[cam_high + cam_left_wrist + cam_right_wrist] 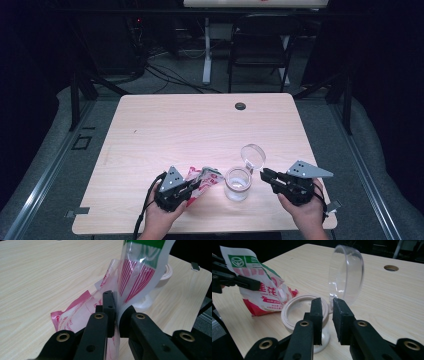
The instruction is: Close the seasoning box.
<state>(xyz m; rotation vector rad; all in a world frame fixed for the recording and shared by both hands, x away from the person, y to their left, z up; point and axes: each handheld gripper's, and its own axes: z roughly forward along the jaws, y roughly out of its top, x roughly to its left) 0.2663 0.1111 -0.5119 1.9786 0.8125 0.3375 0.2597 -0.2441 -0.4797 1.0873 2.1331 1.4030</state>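
— Pinching the red-and-white bag with the left claw, jaws closed tight on the plastic; bag hanging partly off the desk, lower end resting on it just below the claw.

— And the right claw?

— Narrowly parted, no pad pressing on anything. Clear hinged lid standing upright just beyond the fingertips, touching neither as far as can be told.

— Where's the jar?

— Between both claws, right under the right claw's tips, pale rim open to the top, bag just beside it on the left claw's side.
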